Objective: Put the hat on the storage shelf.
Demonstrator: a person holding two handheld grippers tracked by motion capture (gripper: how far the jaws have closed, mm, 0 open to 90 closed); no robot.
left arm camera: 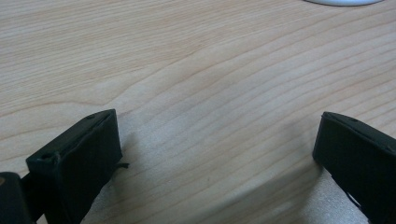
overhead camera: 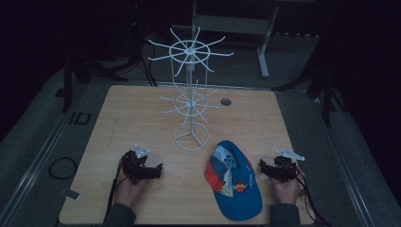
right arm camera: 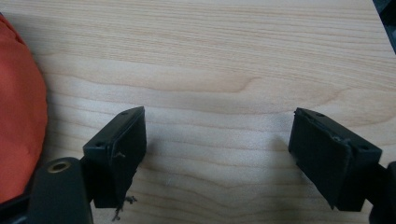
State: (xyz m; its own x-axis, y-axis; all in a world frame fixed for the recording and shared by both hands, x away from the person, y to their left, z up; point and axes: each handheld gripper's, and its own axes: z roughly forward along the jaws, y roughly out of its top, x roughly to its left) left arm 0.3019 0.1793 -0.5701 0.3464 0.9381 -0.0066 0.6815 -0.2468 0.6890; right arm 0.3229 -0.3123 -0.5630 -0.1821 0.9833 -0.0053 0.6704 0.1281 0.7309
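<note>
Left gripper (overhead camera: 158, 169), jaws spread and empty, rests on the tabletop (overhead camera: 142, 113) left of the white wire rack (overhead camera: 191, 101). Cap (overhead camera: 234, 179), blue and orange, lies near the front edge, long axis running front to back; which end is the brim cannot be told. Right gripper (overhead camera: 263, 166), jaws wide apart, empty, just beside the cap.
</note>
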